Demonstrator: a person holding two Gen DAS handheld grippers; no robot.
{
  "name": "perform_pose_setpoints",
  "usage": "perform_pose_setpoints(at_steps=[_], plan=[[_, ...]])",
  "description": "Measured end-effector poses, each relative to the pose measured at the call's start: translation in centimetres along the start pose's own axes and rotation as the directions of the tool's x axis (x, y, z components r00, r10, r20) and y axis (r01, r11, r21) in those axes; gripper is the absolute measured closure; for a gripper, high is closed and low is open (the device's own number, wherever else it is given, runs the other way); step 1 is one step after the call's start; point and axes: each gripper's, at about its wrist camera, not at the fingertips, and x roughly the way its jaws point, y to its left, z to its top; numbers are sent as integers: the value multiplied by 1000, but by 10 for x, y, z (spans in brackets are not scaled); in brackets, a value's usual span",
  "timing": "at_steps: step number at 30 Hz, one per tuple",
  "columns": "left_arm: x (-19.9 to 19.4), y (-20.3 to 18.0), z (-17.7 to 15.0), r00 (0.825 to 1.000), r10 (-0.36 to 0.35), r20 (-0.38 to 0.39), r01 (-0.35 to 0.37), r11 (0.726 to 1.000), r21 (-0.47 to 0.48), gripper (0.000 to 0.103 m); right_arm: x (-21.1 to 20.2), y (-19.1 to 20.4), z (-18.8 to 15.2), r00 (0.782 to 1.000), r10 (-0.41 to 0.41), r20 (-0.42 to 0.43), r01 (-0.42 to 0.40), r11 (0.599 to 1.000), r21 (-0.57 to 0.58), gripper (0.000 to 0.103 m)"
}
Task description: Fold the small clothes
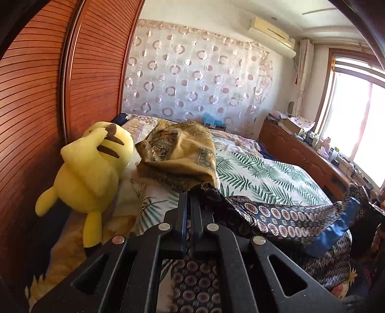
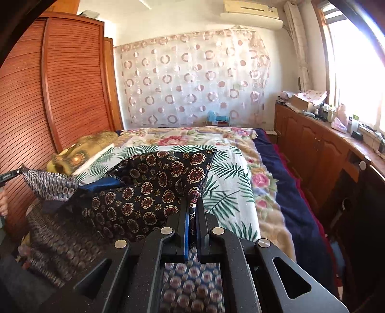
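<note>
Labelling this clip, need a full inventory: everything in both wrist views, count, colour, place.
patterned cloth: 1, dark navy with round medallions and a blue lining, lifted over the near end of the bed, held by both grippers
plush toy: 1, yellow with brown stripes, on the bed against the wardrobe
folded cloth: 1, gold-olive print, on the bed beside the plush toy
bed cover: 1, white with green leaves, on top of the bed
floral blanket: 1, cream and pink, under the bed cover
wardrobe: 1, red-brown slatted wood, along one side of the bed
curtain: 1, sheer with pink rings, behind the bed
air conditioner: 1, cream, high on the wall
cabinets: one row, brown wood, under the window, cluttered on top
left gripper: 1, black, shut on patterned cloth
right gripper: 1, black, shut on patterned cloth
</note>
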Motion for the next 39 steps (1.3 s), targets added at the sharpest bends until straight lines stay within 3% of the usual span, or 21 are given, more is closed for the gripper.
perform_pose_setpoints(at_steps=[8,9,12,13,15,20,21,22,25,30,32,33,34,39], plan=[[0,4,-27,996,8,-86,-7,1000,16,99,-13,-2,-30,994,68,-85,-72,997,-38,99],[0,5,-30,996,8,-93,-6,1000,19,99,-12,-3,-34,992,77,-96,-81,996,-37,95],[-1,6,-33,995,-6,-101,7,1000,18,99,-10,-13,-38,994,24,-102,-26,999,-22,66],[-3,6,-31,995,-13,-100,15,1000,18,96,-13,-18,-38,995,26,-95,-27,1000,-3,59],[-6,4,-29,996,-21,-88,23,999,26,73,-19,-31,-34,997,19,-71,-16,999,32,57],[-17,-11,-21,997,-61,-50,64,996,56,50,-14,-37,-26,995,-59,-81,62,998,28,57],[-16,-12,-19,997,-64,-50,67,996,59,35,-11,-33,-25,994,-61,-86,64,997,32,57],[-16,-15,-19,996,-72,-50,76,995,65,29,-5,-34,-25,994,-57,-97,62,997,45,57],[-10,-24,-19,994,-92,-66,97,992,82,26,18,-25,-25,990,-34,-134,42,997,63,57],[7,-33,-20,993,-65,-94,74,992,100,26,44,-15,-28,983,33,-180,-16,995,97,57],[13,-34,-21,993,-64,-103,73,993,94,26,47,-11,-29,979,60,-197,-43,995,92,65],[16,-35,-22,992,-61,-107,71,993,92,26,45,-10,-29,976,78,-203,-62,994,85,87],[18,-35,-22,992,-59,-110,69,993,92,26,44,-8,-29,973,95,-212,-81,994,74,98],[26,-39,-21,992,-44,-121,56,993,101,26,33,9,-41,950,169,-262,-173,985,8,100]])
